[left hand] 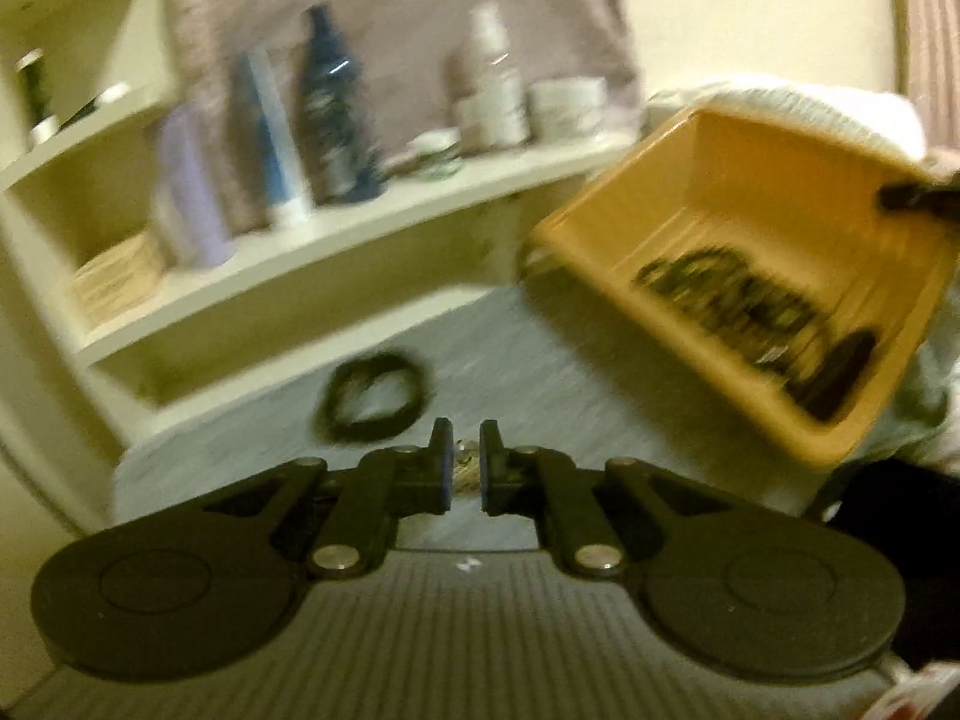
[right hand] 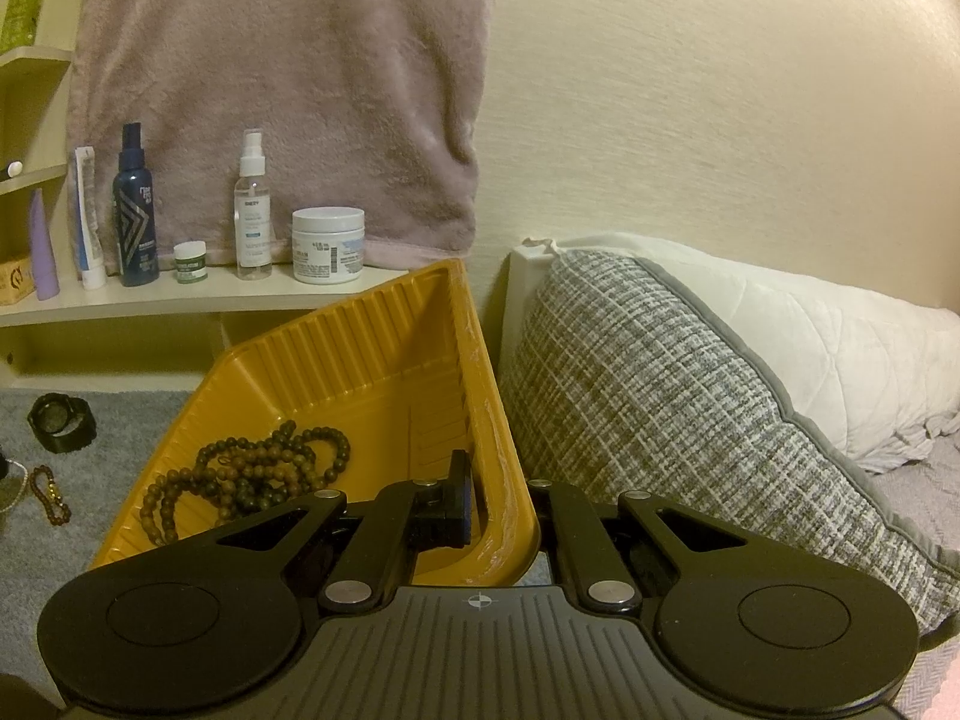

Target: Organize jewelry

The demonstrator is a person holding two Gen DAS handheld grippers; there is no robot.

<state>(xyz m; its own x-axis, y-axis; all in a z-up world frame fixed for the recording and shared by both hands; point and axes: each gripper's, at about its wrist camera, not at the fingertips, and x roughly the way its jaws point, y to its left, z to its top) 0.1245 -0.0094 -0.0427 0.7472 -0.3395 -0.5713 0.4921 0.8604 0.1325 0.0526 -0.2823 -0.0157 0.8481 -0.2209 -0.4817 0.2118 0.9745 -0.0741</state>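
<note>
Fingers (left hand: 445, 468) on my left gripper (left hand: 465, 468) pinch a small glinting piece — light, slippery, fragile I reckon; right gripper (right hand: 498, 504) clamps the stiff yellow tray's (right hand: 384, 348) rim, beads (right hand: 252, 468) inside.

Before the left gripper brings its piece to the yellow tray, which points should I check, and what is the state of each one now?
1. Right gripper clamped on the yellow tray wall: ok.
2. Left gripper closed on a small shiny piece: ok; what the piece is: cannot tell.
3. Tray level: not ok, tilted.
4. Bead necklace inside the tray: ok.
5. Black watch put away: not ok, it lies on the grey cover.
</note>
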